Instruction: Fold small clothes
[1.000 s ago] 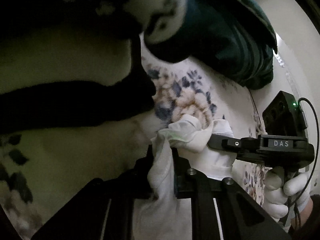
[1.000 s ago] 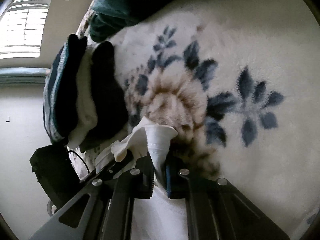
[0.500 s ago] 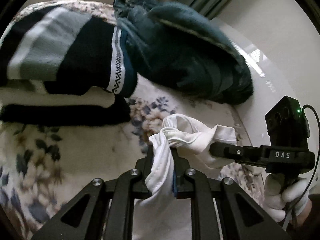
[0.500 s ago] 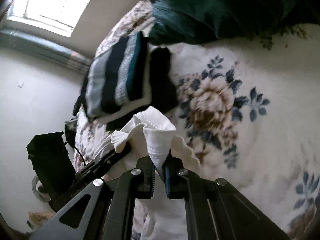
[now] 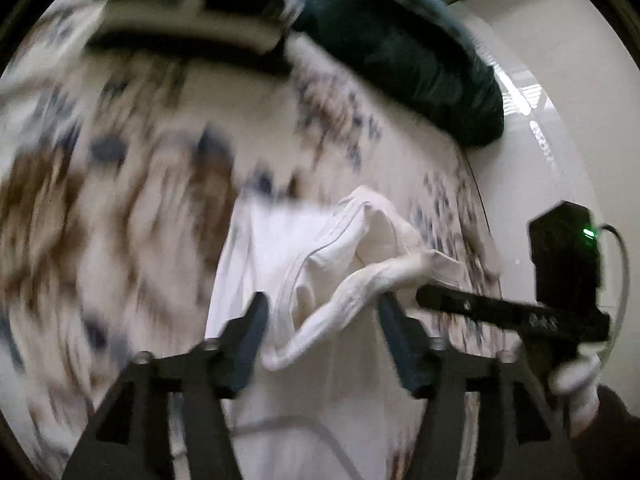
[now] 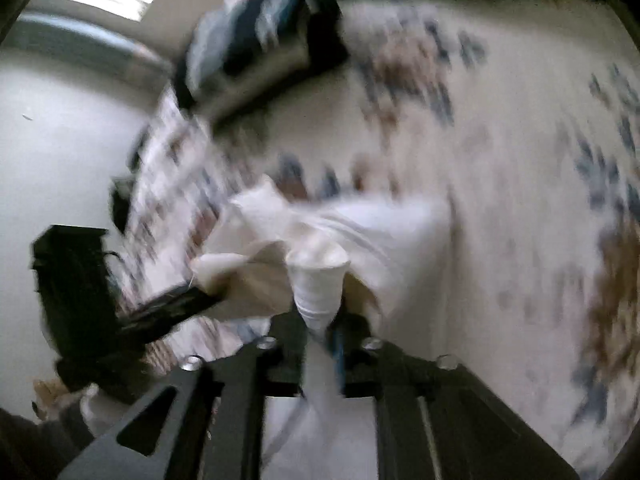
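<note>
A small white garment [image 5: 320, 264] hangs over the floral blanket [image 5: 132, 208]. My left gripper [image 5: 322, 320] is open, its jaws wide apart, with the garment's rolled edge draped loose between them. My right gripper [image 6: 323, 320] is shut on a bunched corner of the white garment [image 6: 320, 280]. In the left wrist view the right gripper [image 5: 416, 296] reaches in from the right, still pinching the cloth. In the right wrist view the left gripper [image 6: 200, 292] sits at the left by the cloth. Both views are motion-blurred.
A folded stack of striped dark clothes [image 5: 192, 4] and a dark teal bundle [image 5: 400, 52] lie at the far end of the blanket. The blanket's edge [image 5: 476, 200] runs along the right, with a pale wall beyond. The stack also shows in the right wrist view [image 6: 256, 48].
My left gripper has opened and let go of the garment. Both grippers have pulled back from the clothes stack and moved apart, and the garment has spread out wider.
</note>
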